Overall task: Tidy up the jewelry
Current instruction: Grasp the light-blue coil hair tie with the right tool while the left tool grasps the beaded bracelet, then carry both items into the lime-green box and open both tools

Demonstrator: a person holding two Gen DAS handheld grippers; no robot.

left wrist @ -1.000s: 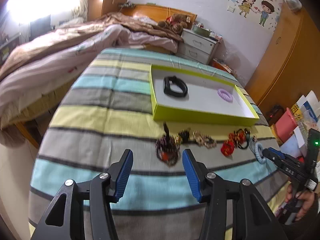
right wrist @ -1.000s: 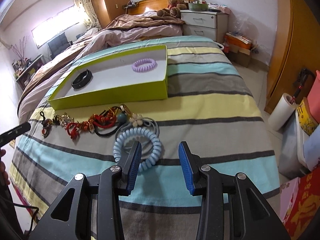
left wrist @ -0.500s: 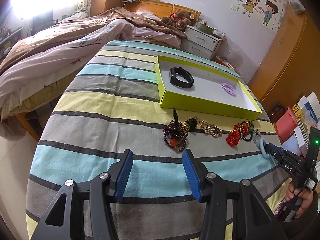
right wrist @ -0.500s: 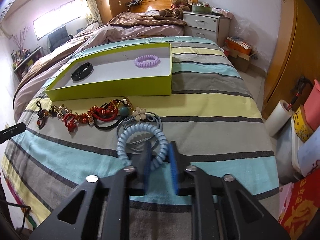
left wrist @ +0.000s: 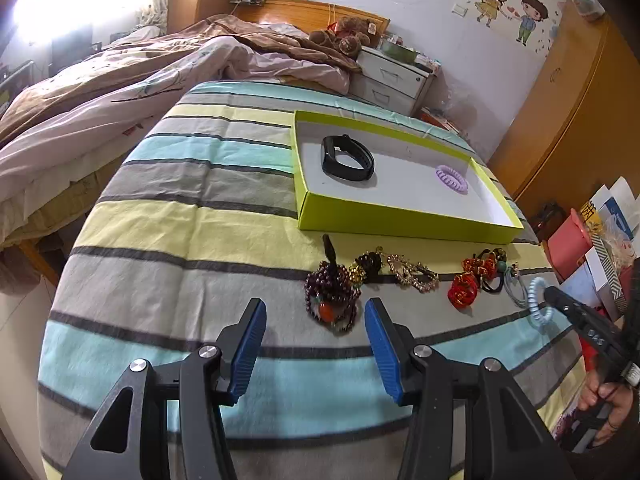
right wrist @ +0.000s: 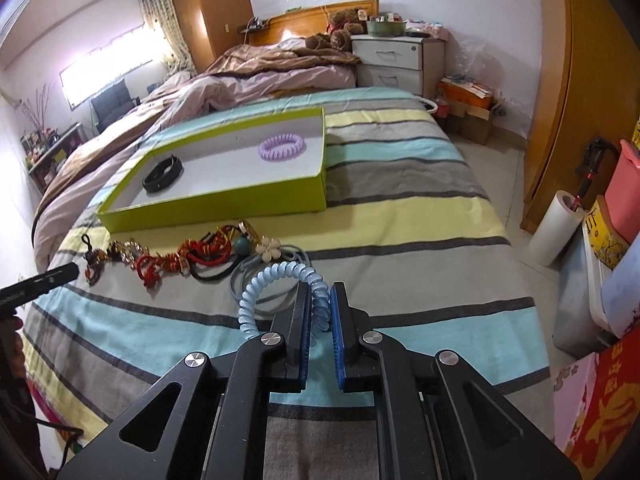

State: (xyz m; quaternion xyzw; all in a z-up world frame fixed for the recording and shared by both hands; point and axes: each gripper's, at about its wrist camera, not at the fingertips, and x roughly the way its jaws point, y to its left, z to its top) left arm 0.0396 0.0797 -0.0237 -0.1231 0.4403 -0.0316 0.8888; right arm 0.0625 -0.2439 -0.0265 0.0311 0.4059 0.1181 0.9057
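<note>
Jewelry (left wrist: pixel 404 276) lying in row on striped bedspread (left wrist: pixel 192 232), just in front of green box (left wrist: pixel 400 224). Left wrist view: left gripper (left wrist: pixel 316 336) hovering released, blue pads wide apart, beaded bracelet (left wrist: pixel 332 296) just beyond tips. Black band (left wrist: pixel 347 159) and purple coil tie (left wrist: pixel 452 178) sitting inside box, well apart.

Right wrist view: right gripper (right wrist: pixel 319 320) clenching light-blue coil tie (right wrist: pixel 280 288), jaws having just been closing on it; coil rising upright from bedspread, near flower hair tie (right wrist: pixel 269 249) and red cords (right wrist: pixel 184 258).
</note>
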